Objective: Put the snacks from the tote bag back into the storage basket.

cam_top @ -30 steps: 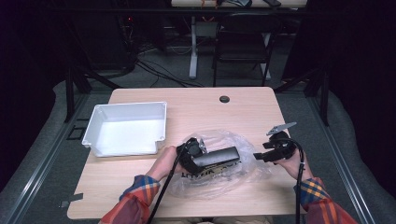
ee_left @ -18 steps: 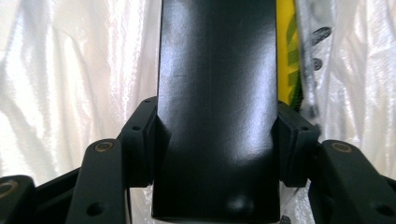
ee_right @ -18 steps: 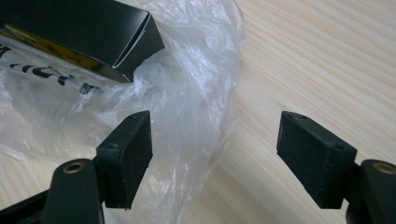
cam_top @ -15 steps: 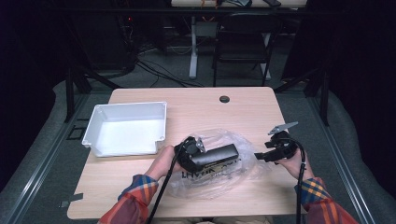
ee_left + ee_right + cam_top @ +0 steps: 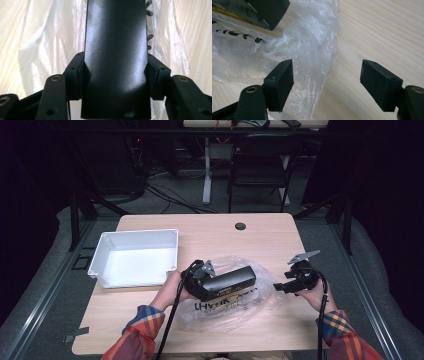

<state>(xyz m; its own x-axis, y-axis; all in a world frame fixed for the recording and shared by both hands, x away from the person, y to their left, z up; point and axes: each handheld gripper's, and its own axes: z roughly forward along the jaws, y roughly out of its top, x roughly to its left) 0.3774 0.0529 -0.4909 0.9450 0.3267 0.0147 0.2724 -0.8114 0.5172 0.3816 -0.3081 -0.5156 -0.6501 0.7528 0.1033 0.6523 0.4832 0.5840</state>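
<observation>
A long black box [image 5: 231,280] hangs level just above a crumpled clear plastic bag [image 5: 225,314] with black lettering on the wooden table [image 5: 210,232]. My left gripper [image 5: 209,284] is shut on the box's left end. In the left gripper view both pads [image 5: 79,72] press the sides of the box [image 5: 115,37], with the bag [image 5: 45,50] beneath. My right gripper [image 5: 278,286] sits at the bag's right edge, pointing left. Its jaws have just been opening. In the right gripper view my right gripper [image 5: 325,82] stands open, with a fold of the bag [image 5: 312,50] loose beside the left pad [image 5: 282,80].
A white, empty tray [image 5: 135,240] stands at the table's left, just behind my left hand. A small dark round cap [image 5: 240,226] sits in the tabletop at the back. A chair and cables stand on the floor beyond the table.
My left gripper has lifted the black box a little, up and slightly leftward over the bag. The right hand has stayed in place.
</observation>
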